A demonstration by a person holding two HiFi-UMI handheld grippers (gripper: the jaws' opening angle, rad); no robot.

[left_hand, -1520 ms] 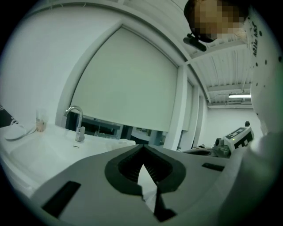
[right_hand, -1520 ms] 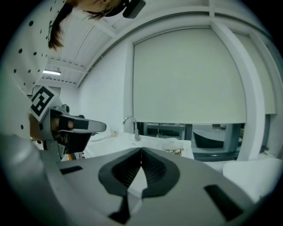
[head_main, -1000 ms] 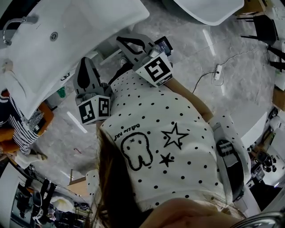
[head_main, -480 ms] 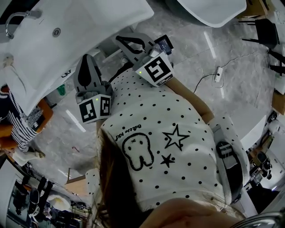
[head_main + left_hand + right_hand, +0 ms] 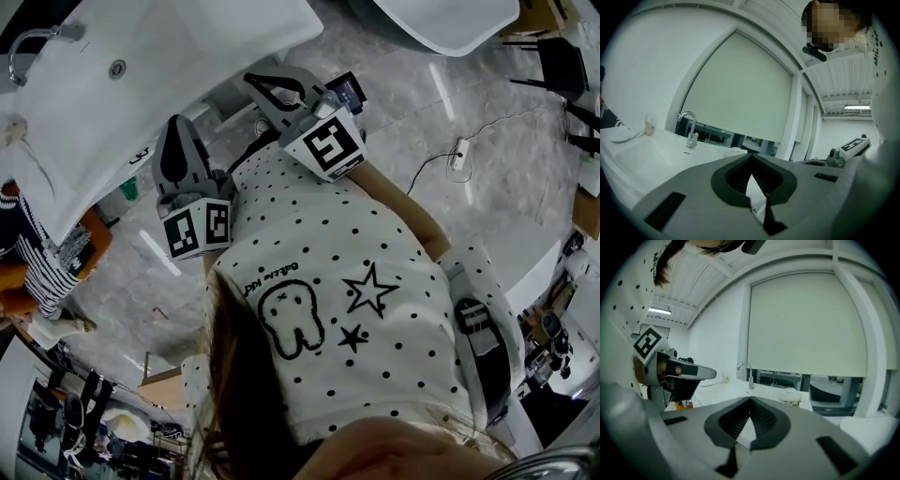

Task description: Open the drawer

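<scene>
No drawer shows plainly in any view. In the head view both grippers are held up in front of a polka-dot shirt, near the edge of a white sink counter [image 5: 197,56]. My left gripper [image 5: 177,122] points toward the counter, its jaws closed together with nothing between them. My right gripper [image 5: 251,81] is beside it and is also shut and empty. In the left gripper view the jaws [image 5: 751,157] meet at the tip, with the faucet [image 5: 689,127] beyond. The right gripper view shows its jaws [image 5: 750,399] touching and the faucet [image 5: 746,373] farther off.
A basin with a drain [image 5: 116,67] is set into the counter. Another white table [image 5: 441,23] stands at the top. A power strip [image 5: 459,150] with its cable lies on the marble floor. A person in a striped top [image 5: 37,272] is at the left.
</scene>
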